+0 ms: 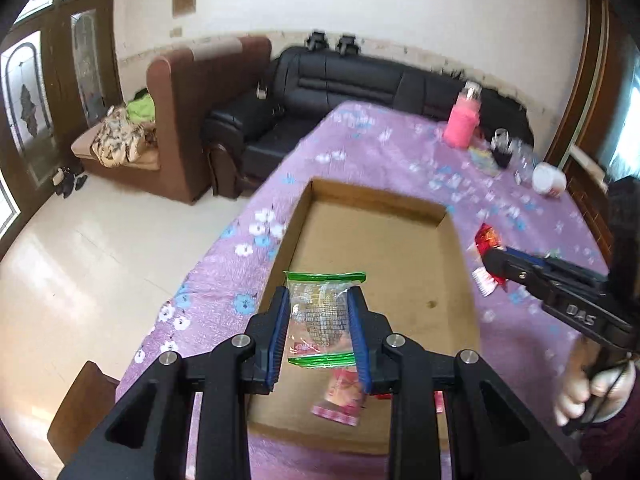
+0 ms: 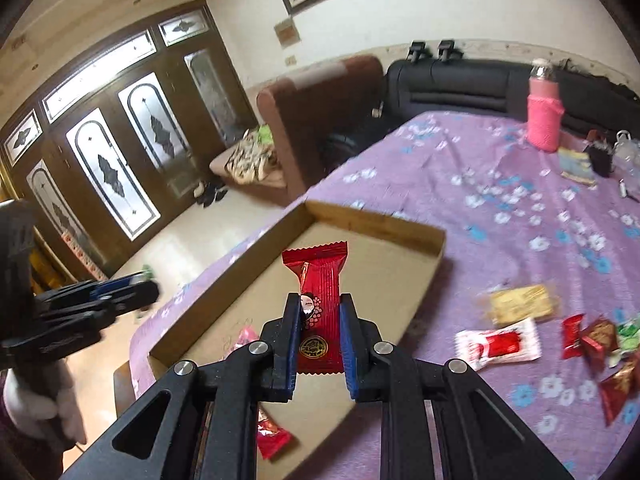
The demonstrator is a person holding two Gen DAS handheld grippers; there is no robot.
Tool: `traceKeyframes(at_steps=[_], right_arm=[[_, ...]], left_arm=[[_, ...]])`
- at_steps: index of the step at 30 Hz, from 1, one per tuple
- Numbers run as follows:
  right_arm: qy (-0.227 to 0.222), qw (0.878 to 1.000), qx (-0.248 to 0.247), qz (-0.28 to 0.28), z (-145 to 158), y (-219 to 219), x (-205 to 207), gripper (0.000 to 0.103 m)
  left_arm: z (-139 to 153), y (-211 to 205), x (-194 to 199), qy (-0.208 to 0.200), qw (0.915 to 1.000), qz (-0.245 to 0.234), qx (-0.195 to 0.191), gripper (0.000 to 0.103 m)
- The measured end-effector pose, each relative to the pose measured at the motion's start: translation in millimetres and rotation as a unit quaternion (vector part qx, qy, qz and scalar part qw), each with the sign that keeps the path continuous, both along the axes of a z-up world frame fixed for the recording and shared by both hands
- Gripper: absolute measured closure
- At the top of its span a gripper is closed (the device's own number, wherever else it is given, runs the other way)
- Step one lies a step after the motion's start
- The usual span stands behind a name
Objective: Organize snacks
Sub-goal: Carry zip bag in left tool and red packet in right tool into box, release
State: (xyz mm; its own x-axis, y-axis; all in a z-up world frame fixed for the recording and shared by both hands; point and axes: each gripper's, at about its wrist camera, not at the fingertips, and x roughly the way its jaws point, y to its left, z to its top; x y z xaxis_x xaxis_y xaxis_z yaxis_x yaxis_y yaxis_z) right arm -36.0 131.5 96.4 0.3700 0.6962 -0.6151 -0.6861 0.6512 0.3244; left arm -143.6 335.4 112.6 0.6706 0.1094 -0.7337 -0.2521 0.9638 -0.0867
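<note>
My left gripper (image 1: 318, 300) is shut on a clear snack packet with green ends (image 1: 320, 316) and holds it over the near left part of a shallow cardboard box (image 1: 456, 216). A pink packet (image 1: 344, 396) lies in the box below it. My right gripper (image 2: 320, 304) is shut on a red snack packet (image 2: 318, 280) and holds it above the same box (image 2: 436, 240). It also shows in the left wrist view (image 1: 494, 262), at the box's right side. Loose snacks (image 2: 496, 342) lie on the purple cloth to the right.
The box sits on a table with a purple flowered cloth (image 2: 500, 168). A pink bottle (image 2: 544, 120), a dark cup (image 2: 600, 156) and a white cup (image 1: 550, 180) stand at the far end. A black sofa (image 1: 340, 80) and a brown chair (image 1: 188, 120) are beyond.
</note>
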Motion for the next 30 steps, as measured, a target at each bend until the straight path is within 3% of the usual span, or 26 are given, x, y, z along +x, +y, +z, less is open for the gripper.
traceKeyframes(at_steps=[6, 14, 19, 21, 25, 30], right_arm=[[0.058, 0.998, 0.013, 0.017, -21, 13, 8, 0.083], [0.078, 0.996, -0.036, 0.008, -54, 36, 23, 0.083], [0.082, 0.996, -0.044, 0.007, -62, 41, 24, 0.081], [0.077, 0.996, -0.046, 0.006, -61, 43, 22, 0.081], [0.072, 0.997, -0.037, 0.010, -52, 36, 14, 0.079], [0.050, 0.998, -0.007, -0.043, -29, -29, 24, 0.078]], left_arm=[[-37, 10, 37, 0.031, 0.9990, -0.016, -0.029, 0.075], [-61, 25, 76, 0.036, 0.9962, -0.017, -0.078, 0.074], [-63, 32, 78, 0.028, 0.9951, -0.014, -0.094, 0.069], [-64, 34, 75, 0.025, 0.9941, -0.012, -0.105, 0.055], [-54, 30, 66, 0.009, 0.9924, -0.014, -0.122, 0.054], [-30, -4, 60, -0.017, 0.9920, -0.053, -0.113, 0.053]])
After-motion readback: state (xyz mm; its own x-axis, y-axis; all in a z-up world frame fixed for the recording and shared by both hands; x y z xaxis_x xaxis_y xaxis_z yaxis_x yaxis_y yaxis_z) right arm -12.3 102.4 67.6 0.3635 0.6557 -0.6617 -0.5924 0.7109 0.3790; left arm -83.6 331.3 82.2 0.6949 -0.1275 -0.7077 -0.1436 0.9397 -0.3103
